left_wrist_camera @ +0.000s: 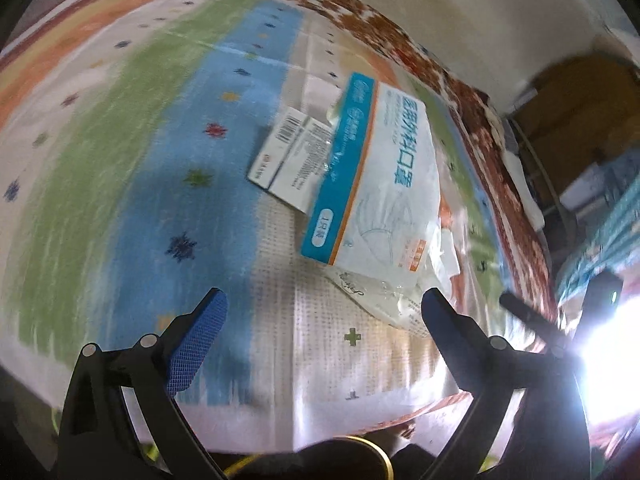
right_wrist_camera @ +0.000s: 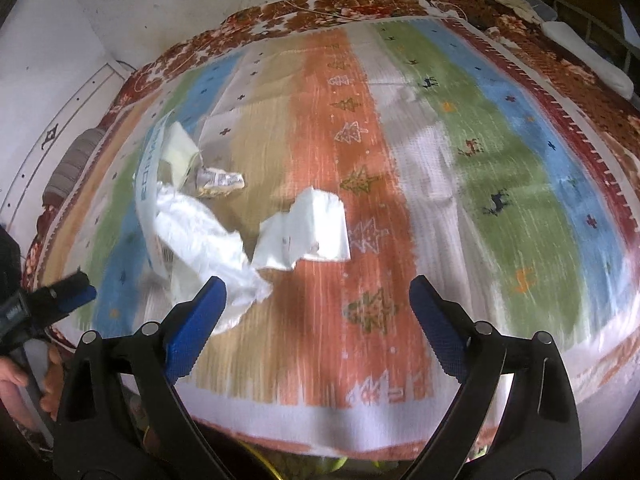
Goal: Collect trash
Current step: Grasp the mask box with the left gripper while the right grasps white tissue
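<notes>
The left gripper (left_wrist_camera: 322, 312) hangs spread wide and empty over the striped cloth (left_wrist_camera: 120, 184), with the mask wrapper (left_wrist_camera: 376, 184) just ahead, lying over a small carton (left_wrist_camera: 288, 152). The right gripper (right_wrist_camera: 318, 300) is likewise spread and empty; the crumpled bag (right_wrist_camera: 200, 240) sits by its left finger, the tissue (right_wrist_camera: 308, 228) lies just ahead, and a foil scrap (right_wrist_camera: 218, 180) lies farther off. This looks like the approach, nothing collected yet. Next, each of the 2 grippers must drop onto its piece and pinch, catching thin paper without snagging cloth.
</notes>
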A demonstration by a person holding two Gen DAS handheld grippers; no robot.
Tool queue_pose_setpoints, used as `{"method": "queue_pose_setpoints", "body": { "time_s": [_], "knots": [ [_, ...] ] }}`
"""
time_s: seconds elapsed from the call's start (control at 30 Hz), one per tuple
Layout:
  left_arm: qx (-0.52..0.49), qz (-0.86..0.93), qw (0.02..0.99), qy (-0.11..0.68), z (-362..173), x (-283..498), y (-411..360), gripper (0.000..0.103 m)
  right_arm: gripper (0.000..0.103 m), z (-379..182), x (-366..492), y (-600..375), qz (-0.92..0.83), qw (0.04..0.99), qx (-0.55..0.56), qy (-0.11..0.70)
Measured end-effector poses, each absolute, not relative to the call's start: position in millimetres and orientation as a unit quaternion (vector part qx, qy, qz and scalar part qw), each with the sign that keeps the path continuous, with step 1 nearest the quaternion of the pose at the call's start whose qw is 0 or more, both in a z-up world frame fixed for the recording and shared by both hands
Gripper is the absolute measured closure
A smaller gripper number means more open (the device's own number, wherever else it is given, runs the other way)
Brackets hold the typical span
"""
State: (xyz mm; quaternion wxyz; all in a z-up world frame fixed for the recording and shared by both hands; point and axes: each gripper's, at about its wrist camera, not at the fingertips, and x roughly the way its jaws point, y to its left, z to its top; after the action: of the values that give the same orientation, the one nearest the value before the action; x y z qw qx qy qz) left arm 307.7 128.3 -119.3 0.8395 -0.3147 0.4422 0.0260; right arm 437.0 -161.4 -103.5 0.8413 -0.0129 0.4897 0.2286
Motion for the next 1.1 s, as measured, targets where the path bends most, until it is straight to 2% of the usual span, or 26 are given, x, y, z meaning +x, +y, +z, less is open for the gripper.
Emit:
{"method": "queue_pose_setpoints", "body": {
  "time_s": [0.13, 0.33, 0.5, 0.73, 0.83, 0.97, 1.03, 1.1],
  "knots": [
    [-0.304, 0.031, 0.845, 0.438, -128.5, 317.0, 139.4, 0.007, 0.020, -106.6, 448.6, -155.0, 0.237, 0.839, -0.019, 0.489],
    [-0.352, 0.011, 0.834, 0.425, -140.3, 325.2, 166.1, 0.010, 0.024, -118.8, 468.6, -147.2, 0.235, 0.836, -0.026, 0.495],
    [-0.352, -0.041, 0.829, 0.434, -154.3, 338.1, 163.6, 0.017, 0.031, -133.3, 483.5, -139.0, 0.239, 0.829, -0.024, 0.506],
    [-0.336, -0.094, 0.830, 0.435, -170.2, 358.5, 155.5, 0.022, 0.038, -153.3, 495.3, -127.2, 0.243, 0.820, -0.034, 0.517],
    [-0.355, -0.100, 0.827, 0.424, -177.3, 362.4, 159.2, 0.028, 0.048, -163.3, 498.8, -123.4, 0.247, 0.813, -0.038, 0.525],
    [-0.360, -0.120, 0.826, 0.417, -182.0, 368.0, 158.5, 0.033, 0.055, -170.7, 502.1, -121.9, 0.251, 0.809, -0.033, 0.530],
    [-0.360, -0.129, 0.825, 0.416, -183.7, 370.4, 158.5, 0.039, 0.062, -173.6, 502.7, -119.2, 0.253, 0.809, -0.038, 0.530],
    [-0.359, -0.137, 0.823, 0.418, -185.4, 369.7, 159.1, 0.046, 0.064, -175.1, 502.5, -117.3, 0.254, 0.809, -0.043, 0.528]
  ]
}}
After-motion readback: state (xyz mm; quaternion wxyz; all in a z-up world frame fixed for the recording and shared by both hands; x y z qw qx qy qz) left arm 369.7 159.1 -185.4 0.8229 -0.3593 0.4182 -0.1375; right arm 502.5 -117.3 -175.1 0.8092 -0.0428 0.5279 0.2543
